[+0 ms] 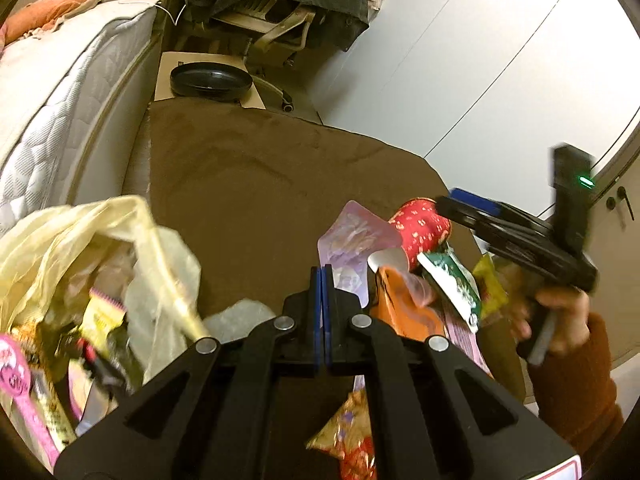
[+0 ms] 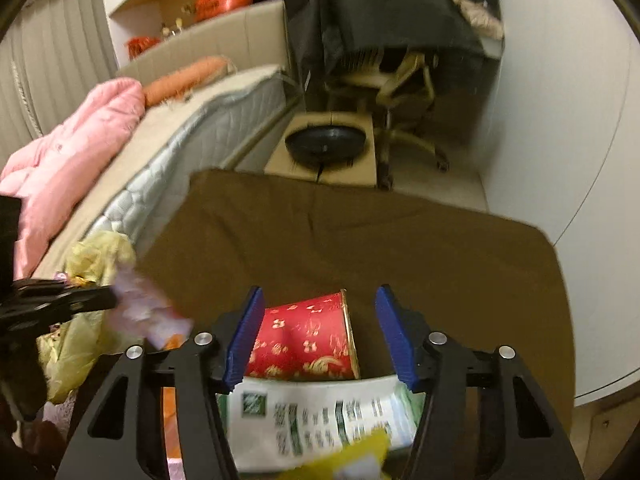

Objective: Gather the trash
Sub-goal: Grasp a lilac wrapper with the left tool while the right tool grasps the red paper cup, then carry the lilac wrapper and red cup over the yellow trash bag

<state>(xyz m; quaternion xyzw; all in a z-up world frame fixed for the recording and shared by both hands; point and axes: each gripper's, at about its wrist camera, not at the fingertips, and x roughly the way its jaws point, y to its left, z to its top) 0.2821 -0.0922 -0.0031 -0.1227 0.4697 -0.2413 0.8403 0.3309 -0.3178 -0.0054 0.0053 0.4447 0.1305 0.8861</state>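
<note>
Left gripper (image 1: pixel 322 276) sits low in the centre of its frame with its blue pads pressed flat together; a pale lilac wrapper (image 1: pixel 352 240) rises just beyond the tips, and from the right wrist view it looks pinched there, though blur keeps me from being sure. Over to the other side: the right gripper (image 2: pixel 319 332) has its blue pads (image 2: pixel 394 336) well apart, straddling a red paper cup with gold pattern (image 2: pixel 308 336) that lies on its side at lower centre, neither pad touching it. So this reads as the pick-up step, cup next. The move calls for closing squarely on the cup wall, gently, since thin paper will likely crush, then carrying it to the translucent yellow plastic bag (image 1: pixel 80 240) at lower left of the left view, already stuffed with wrappers. A white-and-green printed packet (image 2: pixel 320 416) lies just under the cup, so the pads could snag it too. More wrappers crowd the lower right of the left view. All this rests on a brown cloth-covered surface (image 1: pixel 248 168). Beyond it, a quilted white mattress (image 1: pixel 52 112) at the left, a black round dish (image 1: pixel 211 79) on a cardboard box, and a beige office chair (image 2: pixel 404 92) at upper centre.
</note>
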